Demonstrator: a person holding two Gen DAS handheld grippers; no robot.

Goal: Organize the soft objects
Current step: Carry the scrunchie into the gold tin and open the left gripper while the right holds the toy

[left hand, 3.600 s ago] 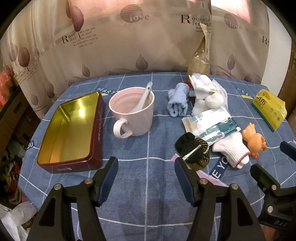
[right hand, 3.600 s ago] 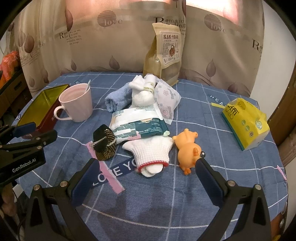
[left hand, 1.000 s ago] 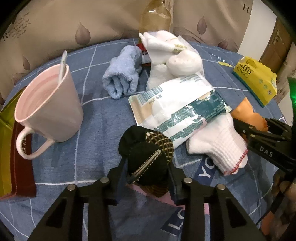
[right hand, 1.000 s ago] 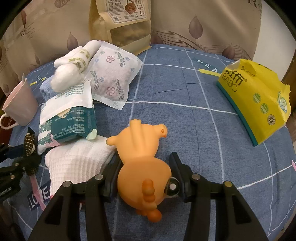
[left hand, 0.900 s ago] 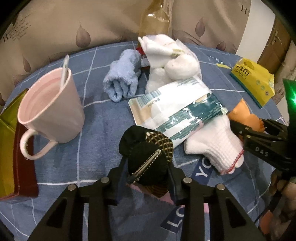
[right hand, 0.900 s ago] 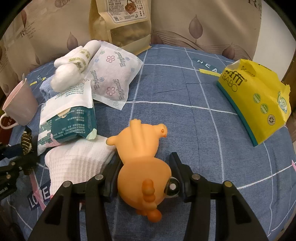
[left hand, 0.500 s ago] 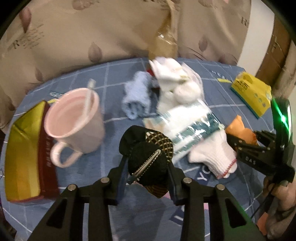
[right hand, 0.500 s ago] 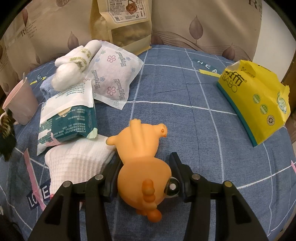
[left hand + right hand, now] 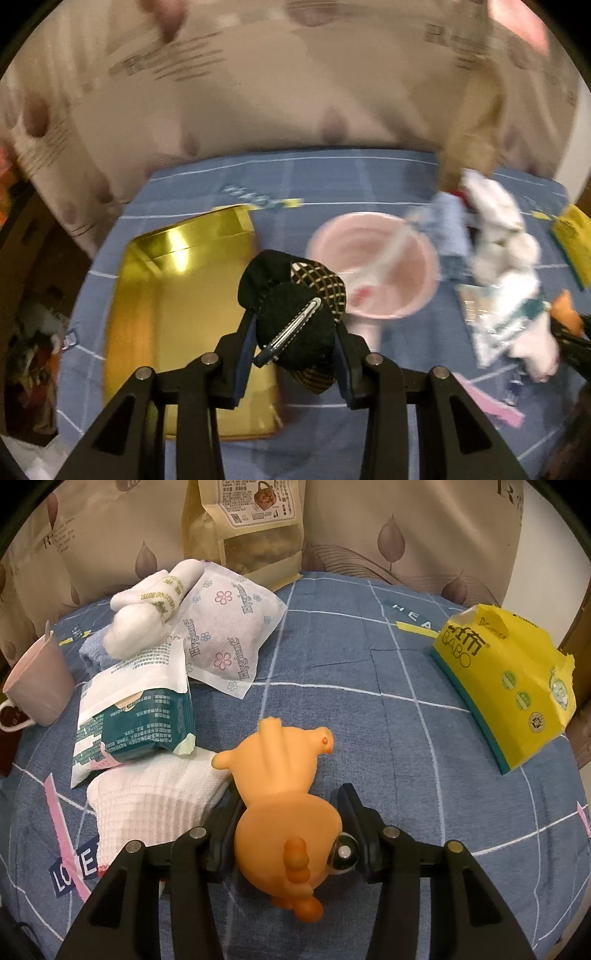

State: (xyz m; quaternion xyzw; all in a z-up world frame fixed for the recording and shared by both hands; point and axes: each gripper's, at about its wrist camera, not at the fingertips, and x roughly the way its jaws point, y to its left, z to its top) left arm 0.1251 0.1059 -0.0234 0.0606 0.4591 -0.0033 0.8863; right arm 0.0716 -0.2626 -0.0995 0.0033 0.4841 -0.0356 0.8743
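Left gripper (image 9: 294,334) fingers clamped on black hair bow (image 9: 295,321), raised over counter's left side between gold tin (image 9: 177,291) and pink mug (image 9: 373,266). Right gripper (image 9: 288,834) fingers clamped on orange squeaky toy (image 9: 284,797), low, beside white glove (image 9: 147,808). Step: carrying bow. Next, likely: centre over tin, release.

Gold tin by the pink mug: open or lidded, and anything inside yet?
Open and apparently empty: the gold tin shows bare shiny floor and walls, no lid; the near right corner is hidden by the left gripper.

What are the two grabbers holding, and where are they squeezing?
The left gripper pinches the black hair bow across its middle, by the metal clip. The right gripper squeezes the orange toy by the sides of its round head.
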